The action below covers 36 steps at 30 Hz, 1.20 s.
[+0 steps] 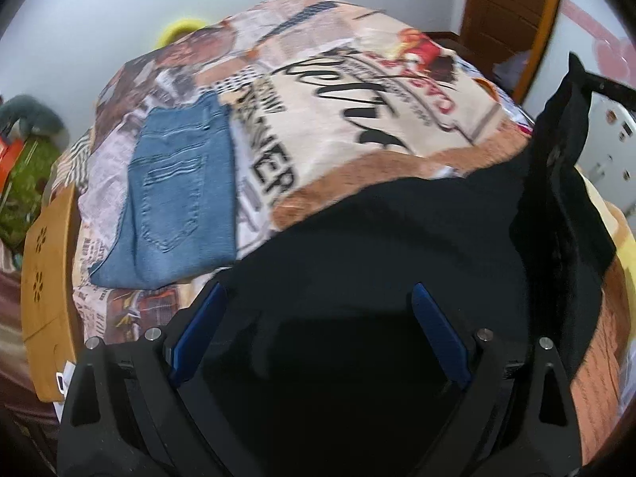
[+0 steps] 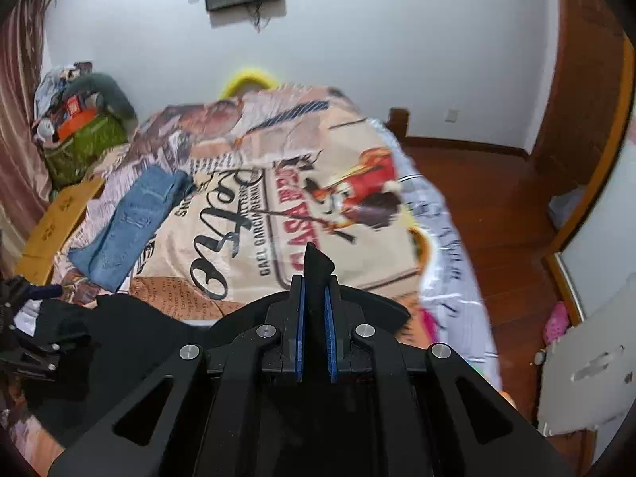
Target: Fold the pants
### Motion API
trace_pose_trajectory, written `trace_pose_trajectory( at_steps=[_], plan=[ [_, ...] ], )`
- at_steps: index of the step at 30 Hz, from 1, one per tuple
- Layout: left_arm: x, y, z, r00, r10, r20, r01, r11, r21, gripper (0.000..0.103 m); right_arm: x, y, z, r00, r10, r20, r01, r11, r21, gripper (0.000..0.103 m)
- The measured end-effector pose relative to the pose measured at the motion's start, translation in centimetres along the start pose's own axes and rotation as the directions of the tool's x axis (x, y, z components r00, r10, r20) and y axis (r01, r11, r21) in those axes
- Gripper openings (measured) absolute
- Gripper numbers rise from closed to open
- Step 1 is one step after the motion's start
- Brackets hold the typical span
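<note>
Black pants (image 1: pixel 397 230) spread at twelve o'clock beneath the left gripper (image 1: pixel 318 298), jaws released; right gripper (image 2: pixel 315 278) clenched on one corner.

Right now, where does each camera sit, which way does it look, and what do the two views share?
Left wrist: sits on the left gripper, its jaws open above the black pants, looking across the bed toward the wall.
Right wrist: sits on the right gripper, shut on a raised fold of the black pants, facing the same wall.
Shared: black pants, folded jeans, printed blanket.
</note>
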State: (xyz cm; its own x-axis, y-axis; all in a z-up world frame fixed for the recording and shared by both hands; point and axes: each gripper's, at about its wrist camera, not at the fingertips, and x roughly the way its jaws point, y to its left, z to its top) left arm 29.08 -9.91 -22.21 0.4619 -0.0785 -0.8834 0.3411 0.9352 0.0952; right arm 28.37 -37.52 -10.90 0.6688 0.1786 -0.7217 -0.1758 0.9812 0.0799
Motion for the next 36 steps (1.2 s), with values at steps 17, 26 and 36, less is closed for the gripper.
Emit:
trace_pose_trajectory(
  at_steps=[17,26,36],
  plan=[
    [0.0,-6.9,-2.4,0.997,-0.050,-0.056,0.055,0.995,0.083,0.095,-4.3,-5.6,-11.0,0.991,-0.069,-0.113,0.085,0.986,0.145,0.008],
    [0.1,-6.4,-2.6,0.995,-0.074,-0.064,0.076,0.997,0.034,0.096,-1.7,-5.9,-16.2,0.967,-0.055,-0.247,0.104,0.976,0.191,0.008],
    [-2.4,-4.9,-2.7,1.000,-0.017,0.026,0.016,0.999,0.029,0.095,-4.7,-3.3,-14.5,0.960,-0.220,-0.171,0.231,0.972,0.046,0.053]
  ],
)
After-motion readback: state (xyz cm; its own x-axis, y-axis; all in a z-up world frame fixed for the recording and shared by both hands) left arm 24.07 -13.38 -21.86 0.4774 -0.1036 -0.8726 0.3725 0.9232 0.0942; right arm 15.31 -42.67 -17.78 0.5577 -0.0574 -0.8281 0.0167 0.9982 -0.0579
